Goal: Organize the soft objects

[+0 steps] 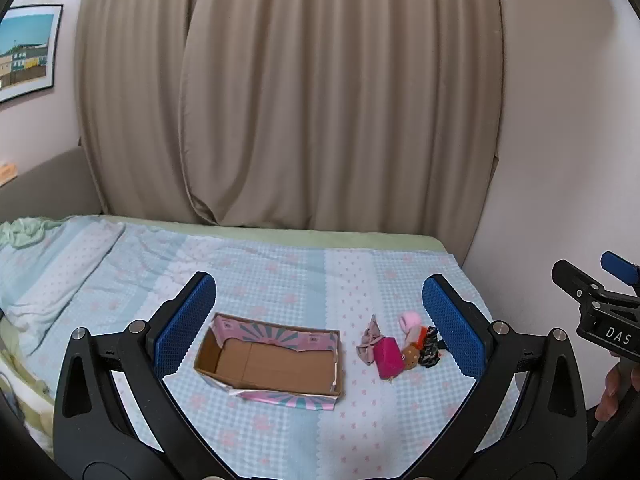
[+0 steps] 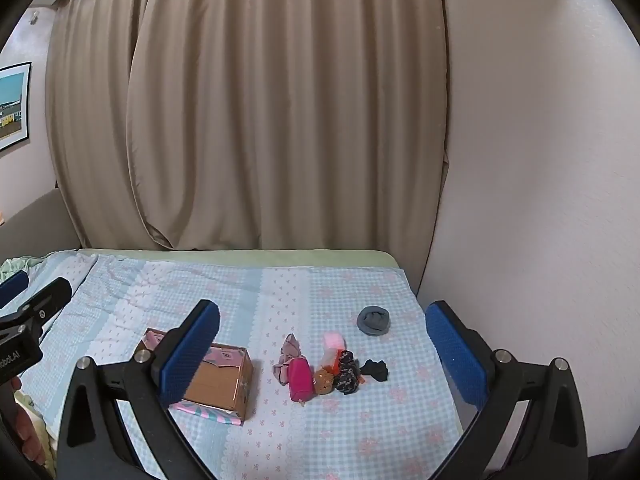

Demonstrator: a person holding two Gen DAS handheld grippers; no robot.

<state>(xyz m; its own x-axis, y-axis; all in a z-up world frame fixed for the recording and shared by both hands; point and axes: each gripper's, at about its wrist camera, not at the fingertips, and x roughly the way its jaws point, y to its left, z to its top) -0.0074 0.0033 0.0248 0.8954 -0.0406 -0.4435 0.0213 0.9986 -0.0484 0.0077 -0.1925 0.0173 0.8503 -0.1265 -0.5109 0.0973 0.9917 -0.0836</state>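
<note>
Beige curtains (image 1: 280, 100) back the bed (image 1: 280, 272); soft toys (image 2: 320, 368) lie ahead between the released right claw (image 2: 322, 348); left claw (image 1: 319, 320) released over the box (image 1: 272, 360), both tilted down.

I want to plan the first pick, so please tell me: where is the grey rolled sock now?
Only the right wrist view shows the grey rolled sock: it lies alone on the bedspread, behind the cluster's black cloth, toward the wall.

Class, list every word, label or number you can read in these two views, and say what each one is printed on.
"DAS": white letters on the black body of the right gripper, seen in the left wrist view.
"obot.AI": cut off at the picture's edge, on the black body of the left gripper, seen in the right wrist view.
Cardboard box: patterned paper only, no readable text.
Framed picture: no readable text.
</note>
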